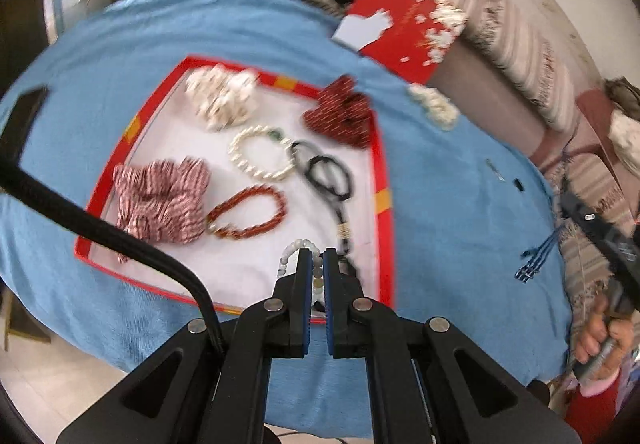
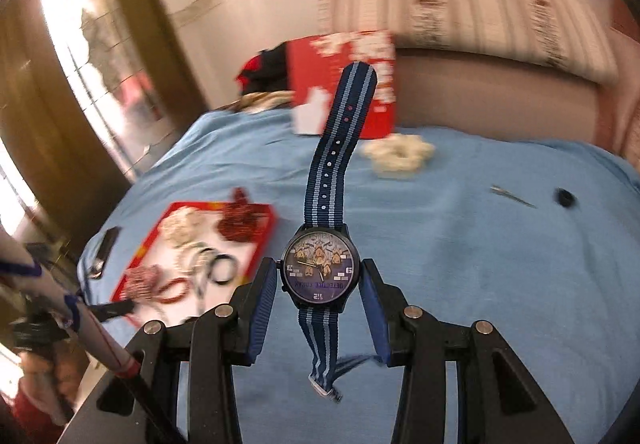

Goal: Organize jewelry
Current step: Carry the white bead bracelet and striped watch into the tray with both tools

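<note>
A red-rimmed tray (image 1: 382, 180) with a white floor lies on the blue-covered bed. In it: a white scrunchie (image 1: 222, 96) at 11 o'clock, a dark red scrunchie (image 1: 340, 112) at 1, a red-and-white striped scrunchie (image 1: 160, 200) at 9, a cream bead bracelet (image 1: 260, 158) mid-tray, a brown braided bracelet (image 1: 248, 214) below it, black rings (image 1: 328, 176) at 3, a pale bead bracelet (image 1: 298, 248) at 6. A blue-striped watch (image 2: 320, 268) lies face-up outside the tray.

matt blue cloth (image 2: 460, 264), woven watch strap (image 2: 340, 140)
</note>
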`<state>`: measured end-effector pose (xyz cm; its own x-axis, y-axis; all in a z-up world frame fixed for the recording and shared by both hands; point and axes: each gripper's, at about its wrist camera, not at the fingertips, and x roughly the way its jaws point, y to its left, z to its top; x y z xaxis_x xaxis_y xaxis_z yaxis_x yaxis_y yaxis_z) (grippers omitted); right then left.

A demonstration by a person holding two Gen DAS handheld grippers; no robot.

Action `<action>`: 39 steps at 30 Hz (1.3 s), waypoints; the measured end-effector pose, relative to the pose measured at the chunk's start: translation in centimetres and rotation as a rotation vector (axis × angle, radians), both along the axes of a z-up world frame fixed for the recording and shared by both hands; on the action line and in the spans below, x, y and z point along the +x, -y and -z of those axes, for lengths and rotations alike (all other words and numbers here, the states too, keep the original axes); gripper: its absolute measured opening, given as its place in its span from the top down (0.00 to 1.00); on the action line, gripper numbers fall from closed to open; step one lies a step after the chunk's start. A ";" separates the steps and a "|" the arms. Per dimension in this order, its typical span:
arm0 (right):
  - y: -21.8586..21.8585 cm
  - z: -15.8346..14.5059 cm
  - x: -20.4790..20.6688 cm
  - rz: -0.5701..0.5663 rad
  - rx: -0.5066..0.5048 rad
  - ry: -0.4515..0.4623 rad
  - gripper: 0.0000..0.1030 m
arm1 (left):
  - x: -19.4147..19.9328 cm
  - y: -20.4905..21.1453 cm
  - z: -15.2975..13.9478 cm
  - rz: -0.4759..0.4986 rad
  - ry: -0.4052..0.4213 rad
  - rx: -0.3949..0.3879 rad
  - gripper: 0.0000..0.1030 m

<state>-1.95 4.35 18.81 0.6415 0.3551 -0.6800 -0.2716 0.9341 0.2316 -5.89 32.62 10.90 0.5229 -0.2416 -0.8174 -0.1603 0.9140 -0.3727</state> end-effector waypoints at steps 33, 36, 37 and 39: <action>-23.4 7.9 2.9 -0.336 -0.036 -0.238 0.56 | -5.9 -7.8 -0.2 -0.227 0.118 0.032 0.72; -24.2 9.6 4.0 -0.307 -0.075 -0.256 0.56 | -6.3 -8.1 -0.1 -0.242 0.117 0.046 0.71; -24.5 10.2 4.4 -0.297 -0.091 -0.263 0.56 | -6.4 -8.3 -0.1 -0.244 0.117 0.051 0.71; -24.8 11.0 5.1 -0.275 -0.115 -0.267 0.56 | -6.7 -8.5 0.0 -0.255 0.116 0.060 0.71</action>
<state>3.12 29.14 7.79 0.3284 0.4011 -0.8552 -0.4599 0.8587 0.2261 -12.62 41.09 10.95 0.6515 -0.0432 -0.7574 -0.3474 0.8705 -0.3485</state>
